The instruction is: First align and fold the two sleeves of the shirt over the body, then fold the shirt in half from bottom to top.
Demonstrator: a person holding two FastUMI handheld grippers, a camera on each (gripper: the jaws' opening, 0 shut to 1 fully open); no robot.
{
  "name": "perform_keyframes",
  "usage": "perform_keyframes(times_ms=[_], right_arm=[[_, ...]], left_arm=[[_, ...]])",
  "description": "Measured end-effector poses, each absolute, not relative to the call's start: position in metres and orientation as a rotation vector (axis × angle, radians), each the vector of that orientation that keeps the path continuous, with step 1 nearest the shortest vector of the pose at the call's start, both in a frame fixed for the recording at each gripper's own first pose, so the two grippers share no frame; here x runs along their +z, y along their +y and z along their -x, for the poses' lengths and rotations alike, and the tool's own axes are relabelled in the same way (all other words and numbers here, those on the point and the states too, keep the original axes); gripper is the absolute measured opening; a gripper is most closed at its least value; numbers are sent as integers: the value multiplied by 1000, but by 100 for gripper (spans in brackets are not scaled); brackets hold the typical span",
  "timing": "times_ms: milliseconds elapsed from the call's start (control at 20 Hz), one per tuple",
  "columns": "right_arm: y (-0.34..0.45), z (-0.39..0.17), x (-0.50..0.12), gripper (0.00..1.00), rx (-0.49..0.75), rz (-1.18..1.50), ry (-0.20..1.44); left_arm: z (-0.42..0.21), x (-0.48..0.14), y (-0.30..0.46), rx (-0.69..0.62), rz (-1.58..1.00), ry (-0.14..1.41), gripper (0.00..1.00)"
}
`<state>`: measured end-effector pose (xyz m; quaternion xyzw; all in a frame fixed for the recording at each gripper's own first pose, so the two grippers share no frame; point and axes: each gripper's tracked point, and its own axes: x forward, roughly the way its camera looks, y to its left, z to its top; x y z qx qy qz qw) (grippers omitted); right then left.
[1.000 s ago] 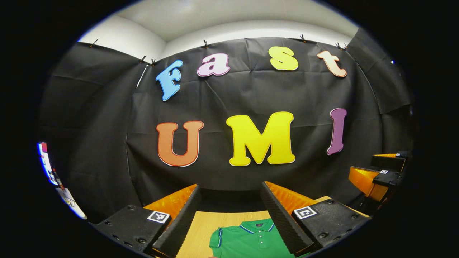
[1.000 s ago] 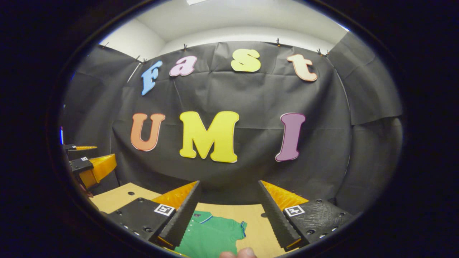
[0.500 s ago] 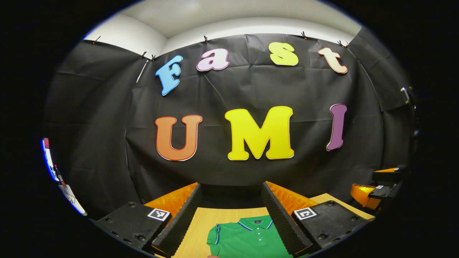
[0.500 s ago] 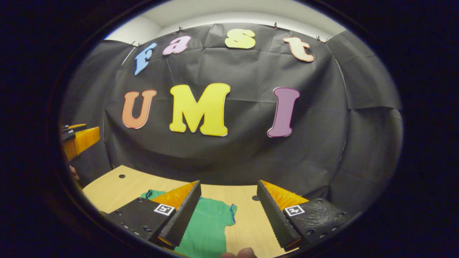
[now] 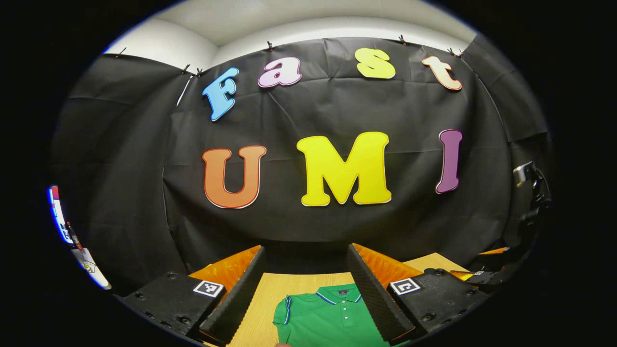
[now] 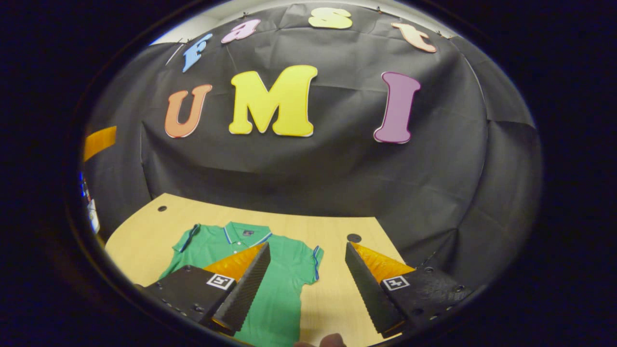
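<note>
Green shirt (image 6: pixel 270 284) flat on a pale wooden bench (image 6: pixel 144 241).
Black cloth wall (image 6: pixel 308 168) behind the shirt; left hand-held gripper (image 5: pixel 303 284) and right hand-held gripper (image 6: pixel 306 279) both spread apart above it.

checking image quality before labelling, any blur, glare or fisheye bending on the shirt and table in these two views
Left gripper view: the green short-sleeved polo shirt is sharp, collar buttons distinct; the light wooden table shows no glare. Right gripper view: fisheye bends the table's far edge into an arc, soft shadow lies beside the shirt's sleeve, no motion blur; edges darken toward the rim in both.
</note>
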<state>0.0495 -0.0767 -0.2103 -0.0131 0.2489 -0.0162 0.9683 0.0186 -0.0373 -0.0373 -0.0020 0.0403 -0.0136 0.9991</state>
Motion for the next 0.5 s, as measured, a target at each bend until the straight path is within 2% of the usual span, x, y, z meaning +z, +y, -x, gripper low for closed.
perform_keyframes(times_ms=[500], right_arm=[[-108,-114,-349,96,-35,-10,765]], left_arm=[[-37,-74,-38,23,1,168,100]])
